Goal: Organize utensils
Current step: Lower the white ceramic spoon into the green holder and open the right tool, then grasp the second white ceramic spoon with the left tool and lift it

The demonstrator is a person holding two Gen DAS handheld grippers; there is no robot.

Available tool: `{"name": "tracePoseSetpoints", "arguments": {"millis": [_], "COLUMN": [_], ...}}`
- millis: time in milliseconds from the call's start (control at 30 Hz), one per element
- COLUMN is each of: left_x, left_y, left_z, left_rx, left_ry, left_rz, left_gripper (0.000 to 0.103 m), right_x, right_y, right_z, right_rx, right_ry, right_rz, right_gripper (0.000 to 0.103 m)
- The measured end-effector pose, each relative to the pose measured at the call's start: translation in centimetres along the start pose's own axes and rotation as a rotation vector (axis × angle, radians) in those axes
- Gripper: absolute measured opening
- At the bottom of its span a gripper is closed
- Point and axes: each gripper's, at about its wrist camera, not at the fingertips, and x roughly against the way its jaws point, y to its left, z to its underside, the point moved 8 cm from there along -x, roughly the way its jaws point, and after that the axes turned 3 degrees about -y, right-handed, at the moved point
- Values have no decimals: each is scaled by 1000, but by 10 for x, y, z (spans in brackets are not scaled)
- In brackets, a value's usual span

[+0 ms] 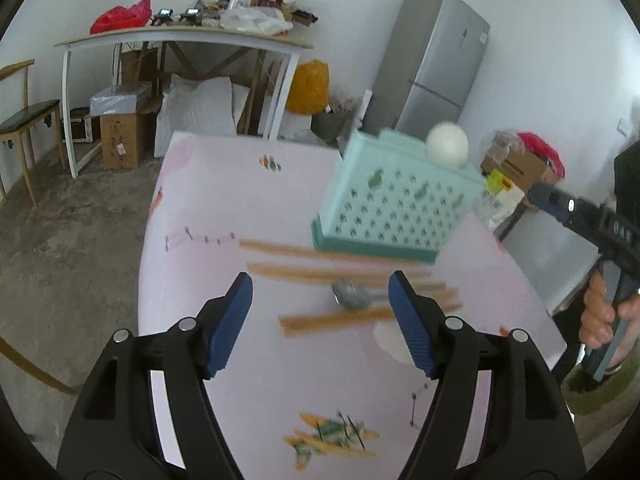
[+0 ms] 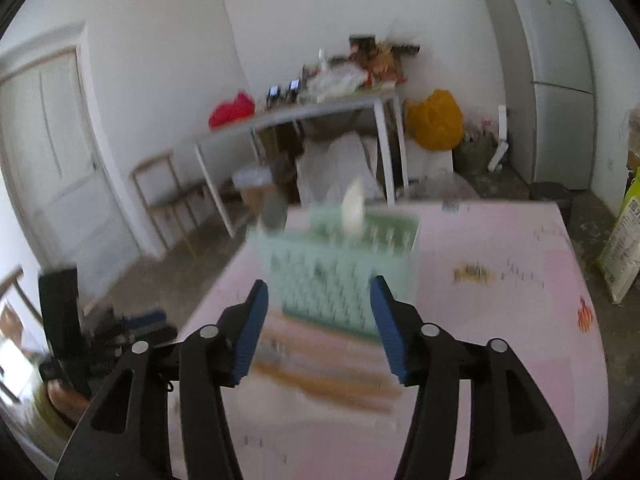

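Here, both grippers hang over a pink table [image 1: 208,208] with their jaws spread wide and nothing between them. The left gripper [image 1: 320,320] points at loose utensils: several wooden chopsticks [image 1: 304,254] lie side by side across the cloth, and a metal spoon [image 1: 352,296] rests among them, its bowl near the right finger. Just beyond them, toward the far right, stands a mint perforated caddy [image 1: 396,204], with a white spoon [image 1: 447,144] sticking up from its top. The right gripper [image 2: 320,328] faces the same caddy [image 2: 336,268] from the near side; this view is blurred, yet the chopsticks [image 2: 320,384] show as tan streaks below the fingers. A grey fridge [image 1: 432,64] stands against the far wall.
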Motion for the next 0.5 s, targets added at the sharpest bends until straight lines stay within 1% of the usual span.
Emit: {"name": "tracePoseSetpoints", "arguments": {"millis": [100,200,267,300,400,500], "left_x": [0,-3,-5,-7,-11,-15], "left_y": [-7,-12,-13,-13,-13,-16], "left_z": [17,36,49,53,64,67], "left_rx": [-17,-35,-22,-11,17,50], "left_ry": [30,62,88,100,130,149], "left_rz": [-9,-34,-38,-40,-42,-26], "left_gripper": [67,67,67,67,67,67], "right_x": [-3,-8,-11,-14,-18,-23], "right_y": [11,21,27,29,30,34], "right_z": [35,81,104,118,141,156], "right_rx": [17,58,74,73,76,78], "right_ry": [85,191,235,271,313,327], "right_rz": [7,45,61,68,97,120], "right_gripper": [55,55,55,55,55,61]}}
